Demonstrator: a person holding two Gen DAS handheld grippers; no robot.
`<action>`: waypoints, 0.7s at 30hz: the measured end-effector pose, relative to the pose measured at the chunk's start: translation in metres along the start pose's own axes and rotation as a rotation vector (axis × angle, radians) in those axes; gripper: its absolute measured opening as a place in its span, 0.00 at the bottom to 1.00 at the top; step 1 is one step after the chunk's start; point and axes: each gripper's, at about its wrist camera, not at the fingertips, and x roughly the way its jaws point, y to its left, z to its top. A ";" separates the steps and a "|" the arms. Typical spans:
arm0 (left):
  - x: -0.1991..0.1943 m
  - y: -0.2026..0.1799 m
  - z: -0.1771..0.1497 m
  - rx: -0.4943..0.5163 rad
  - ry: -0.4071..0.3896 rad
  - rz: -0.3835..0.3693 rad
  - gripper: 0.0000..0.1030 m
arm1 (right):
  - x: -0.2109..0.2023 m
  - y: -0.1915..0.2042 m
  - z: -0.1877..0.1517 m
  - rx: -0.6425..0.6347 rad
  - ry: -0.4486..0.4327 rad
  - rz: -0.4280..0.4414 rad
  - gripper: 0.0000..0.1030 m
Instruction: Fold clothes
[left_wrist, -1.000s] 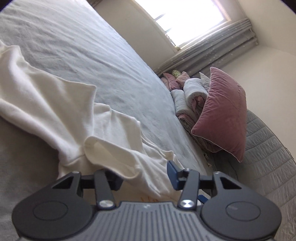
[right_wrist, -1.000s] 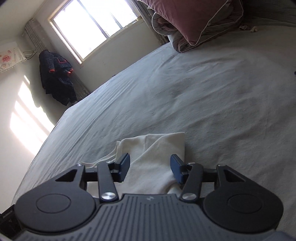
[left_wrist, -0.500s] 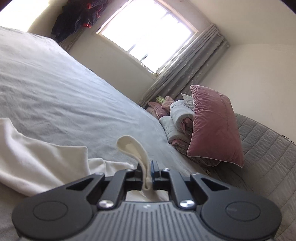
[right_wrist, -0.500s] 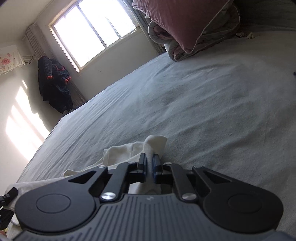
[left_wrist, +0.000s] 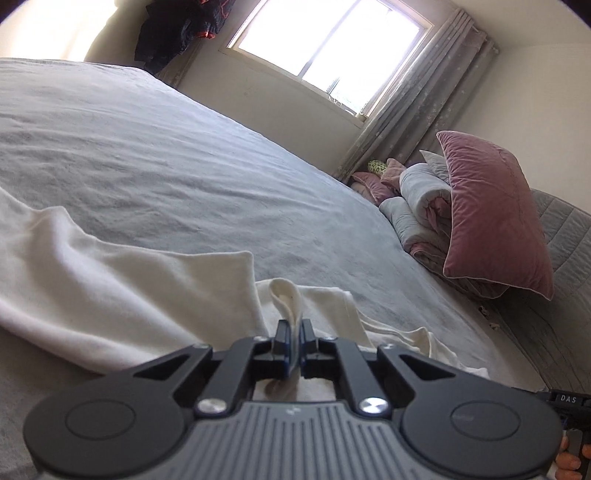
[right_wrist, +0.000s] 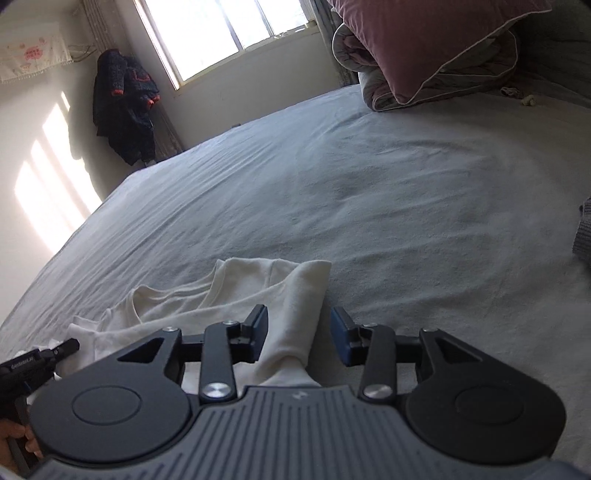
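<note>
Since half a second ago the right gripper (right_wrist: 297, 334) has released the cream garment (right_wrist: 291, 295); left gripper (left_wrist: 291, 341) stays clenched on a fold, so smoothing flat on the bed (left_wrist: 184, 155) looks next.

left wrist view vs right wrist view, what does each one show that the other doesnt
Only the left wrist view shows the left gripper shut on a fold of the white garment, the grey curtain and the quilted headboard.

Only the right wrist view shows the right gripper open with a white sleeve between its jaws, and a wall cloth.

Both show the garment, grey bedsheet, pink pillow, window and hanging dark jacket.
</note>
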 end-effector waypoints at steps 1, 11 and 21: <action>-0.001 0.000 0.000 0.002 -0.011 0.013 0.04 | 0.001 0.000 -0.001 -0.019 0.024 -0.006 0.41; -0.014 -0.063 0.016 0.241 0.040 0.117 0.44 | 0.014 -0.012 -0.012 -0.041 0.132 0.067 0.36; 0.061 -0.188 -0.008 0.471 0.268 -0.182 0.49 | 0.011 -0.009 -0.011 -0.052 0.133 0.094 0.24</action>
